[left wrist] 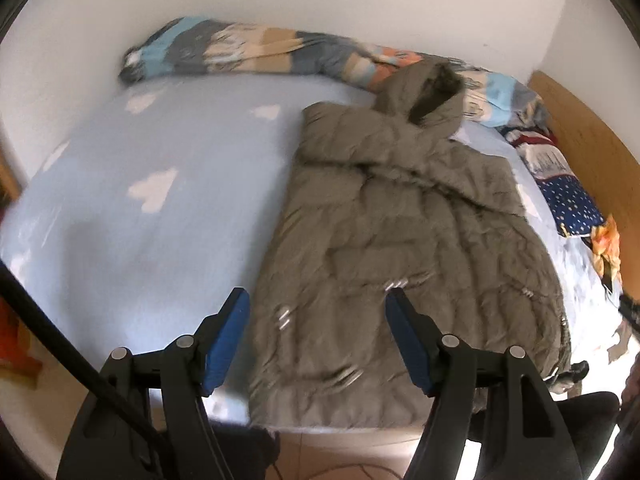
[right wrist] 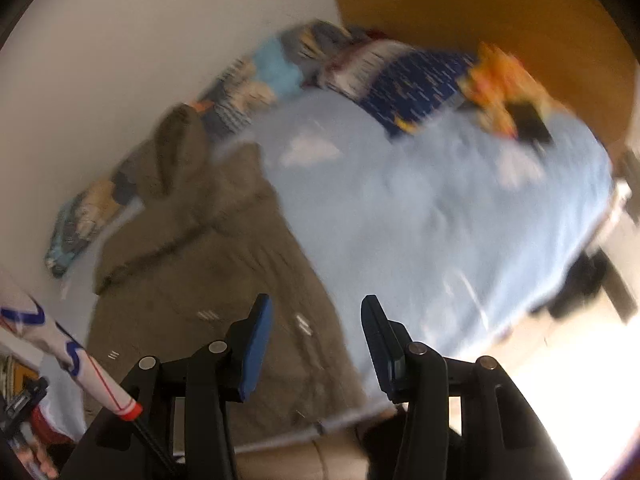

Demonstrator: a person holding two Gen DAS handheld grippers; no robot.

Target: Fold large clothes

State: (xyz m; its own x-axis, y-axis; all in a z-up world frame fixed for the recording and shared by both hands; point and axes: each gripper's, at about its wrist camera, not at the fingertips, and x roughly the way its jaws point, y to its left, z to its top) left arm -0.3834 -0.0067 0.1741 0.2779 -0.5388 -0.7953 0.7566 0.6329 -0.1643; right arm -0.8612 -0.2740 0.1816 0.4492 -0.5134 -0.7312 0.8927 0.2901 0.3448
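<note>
Olive hooded coat [left wrist: 404,248] flat on bed [left wrist: 140,184], long axis six to twelve o'clock, hood far. Left gripper [left wrist: 316,304] nearer, hem straight below; right gripper [right wrist: 316,312] off at coat's three o'clock. Both spread, pinching nothing.

1. Bed [left wrist: 168,152]: pale blue sheet with white cloud shapes, set against a white wall, wooden headboard [left wrist: 584,148] at one end.
2. Olive hooded puffer coat [left wrist: 400,240] lies flat on the sheet, hood toward the wall, hem at the near edge.
3. Rolled patterned quilt [left wrist: 248,52] lies along the wall side.
4. Dark blue dotted pillow [left wrist: 572,204] by the headboard, an orange item [left wrist: 604,244] just beside it.
</note>
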